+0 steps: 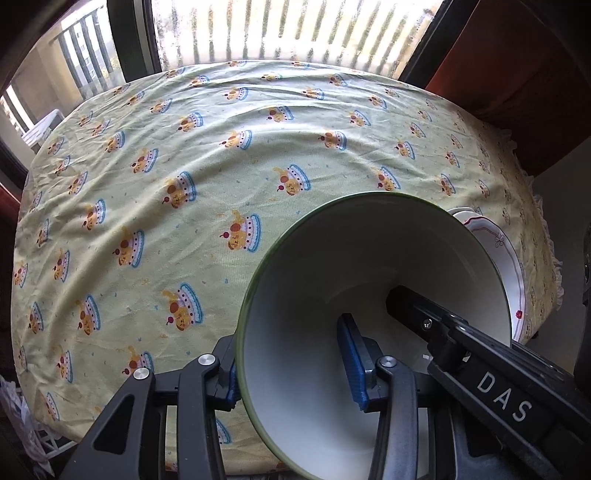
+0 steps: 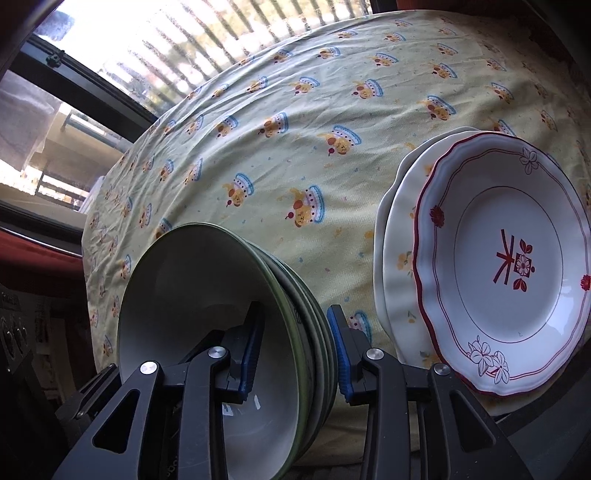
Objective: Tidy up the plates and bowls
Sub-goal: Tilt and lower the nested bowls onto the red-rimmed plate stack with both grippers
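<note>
A stack of nested white bowls with green rims stands at the near table edge. My right gripper is shut on the stack's wall, one finger inside the top bowl and one outside. My left gripper is shut on the top bowl's near rim, one pad inside and one outside. The right gripper's black finger shows inside that bowl in the left wrist view. A stack of plates, topped by a white plate with red trim, lies right of the bowls; its edge also shows in the left wrist view.
The table wears a pale yellow cloth with cartoon prints. A window with railing runs along the far side. A dark red chair stands at the far right corner.
</note>
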Demonstrator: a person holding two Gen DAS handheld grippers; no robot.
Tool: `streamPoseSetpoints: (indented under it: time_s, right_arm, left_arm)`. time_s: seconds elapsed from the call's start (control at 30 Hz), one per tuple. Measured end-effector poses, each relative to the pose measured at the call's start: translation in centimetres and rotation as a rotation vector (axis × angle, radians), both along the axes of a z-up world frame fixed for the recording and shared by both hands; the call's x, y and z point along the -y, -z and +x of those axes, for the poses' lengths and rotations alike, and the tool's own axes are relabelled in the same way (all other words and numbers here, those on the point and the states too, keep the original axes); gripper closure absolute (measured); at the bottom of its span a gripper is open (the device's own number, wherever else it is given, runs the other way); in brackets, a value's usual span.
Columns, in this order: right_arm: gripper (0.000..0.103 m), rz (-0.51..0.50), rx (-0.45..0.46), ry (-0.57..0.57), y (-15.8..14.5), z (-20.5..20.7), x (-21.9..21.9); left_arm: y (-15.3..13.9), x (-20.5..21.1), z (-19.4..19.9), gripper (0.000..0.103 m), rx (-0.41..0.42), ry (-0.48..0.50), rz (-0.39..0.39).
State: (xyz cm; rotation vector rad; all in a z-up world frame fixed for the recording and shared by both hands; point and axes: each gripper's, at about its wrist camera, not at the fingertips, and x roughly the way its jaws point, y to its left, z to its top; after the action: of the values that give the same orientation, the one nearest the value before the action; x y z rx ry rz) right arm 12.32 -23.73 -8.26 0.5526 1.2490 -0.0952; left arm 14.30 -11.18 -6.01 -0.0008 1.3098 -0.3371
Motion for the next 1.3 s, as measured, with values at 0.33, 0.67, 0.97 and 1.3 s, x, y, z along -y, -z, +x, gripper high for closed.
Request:
streamPoseSetpoints:
  time_s: [0.33, 0.67, 0.97, 1.3]
  right_arm:
    - [0.064, -0.051, 0.039, 0.014, -3.5, -1.5, -0.8]
    - [0.064, -0.057, 0.064, -0.044, -4.2, -1.9, 2.2]
    - [0.064, -0.064, 0.078, -0.097, -5.1, -2.5, 6.9]
    - [0.064, -0.067, 0.090, -0.147, -5.1, -2.8, 11.8]
  left_arm:
    - [-2.0, -0.2, -1.1, 0.060, 0.045, -0.003, -0.039]
    - [-2.8, 3.0, -2.2, 0.060, 0.064, -0.070, -0.050]
    - [-3.5, 7.6, -3.3, 0.060, 0.078, -0.119, -0.056]
    - [-3.4, 12.2, -4.1, 0.060, 0.088, -0.171, -0.058]
